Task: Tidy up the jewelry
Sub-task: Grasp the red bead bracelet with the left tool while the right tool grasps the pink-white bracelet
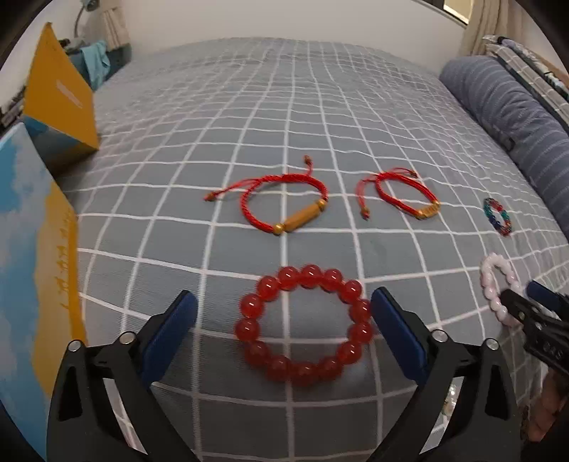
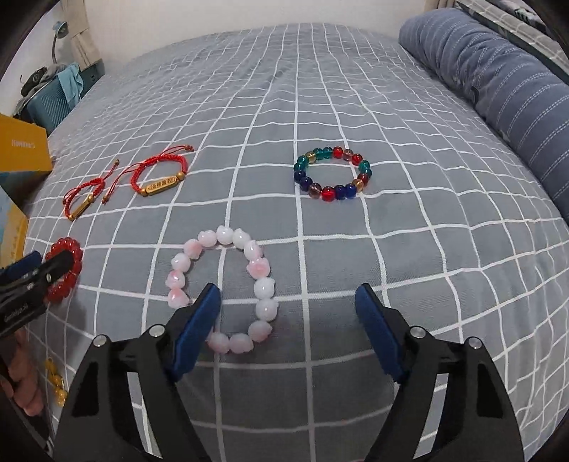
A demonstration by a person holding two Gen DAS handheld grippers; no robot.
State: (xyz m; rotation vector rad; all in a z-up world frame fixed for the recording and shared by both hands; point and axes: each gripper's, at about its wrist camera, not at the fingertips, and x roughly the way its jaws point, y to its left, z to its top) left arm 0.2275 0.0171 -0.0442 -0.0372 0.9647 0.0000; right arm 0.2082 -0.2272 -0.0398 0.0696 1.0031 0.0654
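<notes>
A bed covered by a grey sheet with a white grid pattern (image 2: 320,89) fills the room. A blue striped bolster pillow (image 2: 498,71) lies along its right edge, below a plain white wall (image 1: 284,17).

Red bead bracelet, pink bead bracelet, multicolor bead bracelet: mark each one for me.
red bead bracelet (image 1: 304,327): left wrist view, on a top bead of the ring.
pink bead bracelet (image 2: 265,287): right wrist view, on a right-side bead.
multicolor bead bracelet (image 2: 328,194): right wrist view, on a red bead at the near edge.
</notes>
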